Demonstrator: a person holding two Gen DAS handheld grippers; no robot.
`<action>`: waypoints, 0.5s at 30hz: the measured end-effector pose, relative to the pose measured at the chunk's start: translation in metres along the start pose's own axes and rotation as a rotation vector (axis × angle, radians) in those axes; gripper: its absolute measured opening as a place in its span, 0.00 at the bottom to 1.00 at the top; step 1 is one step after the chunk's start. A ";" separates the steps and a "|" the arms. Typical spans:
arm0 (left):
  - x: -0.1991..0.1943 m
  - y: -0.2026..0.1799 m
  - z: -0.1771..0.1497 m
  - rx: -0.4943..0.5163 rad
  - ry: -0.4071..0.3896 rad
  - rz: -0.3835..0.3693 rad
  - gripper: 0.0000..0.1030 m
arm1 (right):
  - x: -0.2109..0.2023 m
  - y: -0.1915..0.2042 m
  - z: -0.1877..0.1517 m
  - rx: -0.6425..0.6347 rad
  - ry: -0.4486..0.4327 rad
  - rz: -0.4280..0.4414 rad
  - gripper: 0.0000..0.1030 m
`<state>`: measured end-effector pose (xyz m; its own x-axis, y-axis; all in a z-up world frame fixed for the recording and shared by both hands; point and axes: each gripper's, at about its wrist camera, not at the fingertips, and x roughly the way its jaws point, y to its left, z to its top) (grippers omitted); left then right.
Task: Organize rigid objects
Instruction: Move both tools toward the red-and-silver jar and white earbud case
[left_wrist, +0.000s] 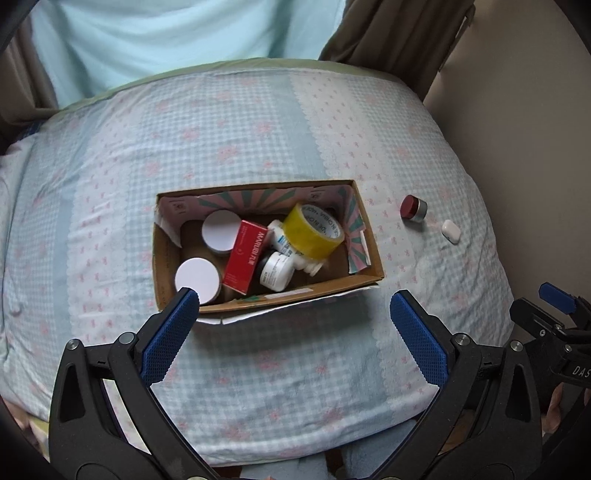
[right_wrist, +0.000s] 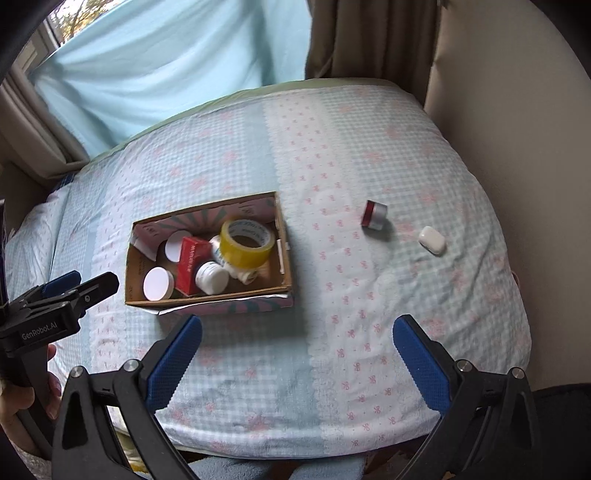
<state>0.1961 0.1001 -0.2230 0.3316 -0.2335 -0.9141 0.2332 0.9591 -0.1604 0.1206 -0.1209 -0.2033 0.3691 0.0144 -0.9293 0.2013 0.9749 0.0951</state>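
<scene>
Here both grippers, left gripper (left_wrist: 295, 306) and right gripper (right_wrist: 297, 332), hover with jaws wide apart, empty, above the bedspread (left_wrist: 258, 140).

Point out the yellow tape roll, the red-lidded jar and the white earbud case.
yellow tape roll (right_wrist: 246, 254): right wrist view, outer yellow band.
red-lidded jar (right_wrist: 374, 214): right wrist view, silver side.
white earbud case (left_wrist: 451, 231): left wrist view, top face.

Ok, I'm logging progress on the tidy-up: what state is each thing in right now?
cardboard box: open, partly filled
yellow tape roll: in box, tilted
red carton: in box, leaning
red-lidded jar: outside, on its side
white case: outside, closed
left claw: open, empty
right claw: open, empty
</scene>
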 end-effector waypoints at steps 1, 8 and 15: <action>0.001 -0.012 0.003 0.009 -0.005 0.002 1.00 | -0.002 -0.014 0.000 0.024 -0.006 -0.016 1.00; 0.026 -0.094 0.027 0.006 -0.012 0.014 1.00 | 0.013 -0.121 0.009 0.176 0.002 -0.034 1.00; 0.081 -0.181 0.052 0.123 0.034 0.042 1.00 | 0.052 -0.212 0.030 0.295 0.036 -0.052 1.00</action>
<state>0.2285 -0.1006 -0.2482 0.3126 -0.1859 -0.9315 0.3312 0.9405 -0.0766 0.1244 -0.3331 -0.2606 0.3202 -0.0212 -0.9471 0.4761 0.8679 0.1415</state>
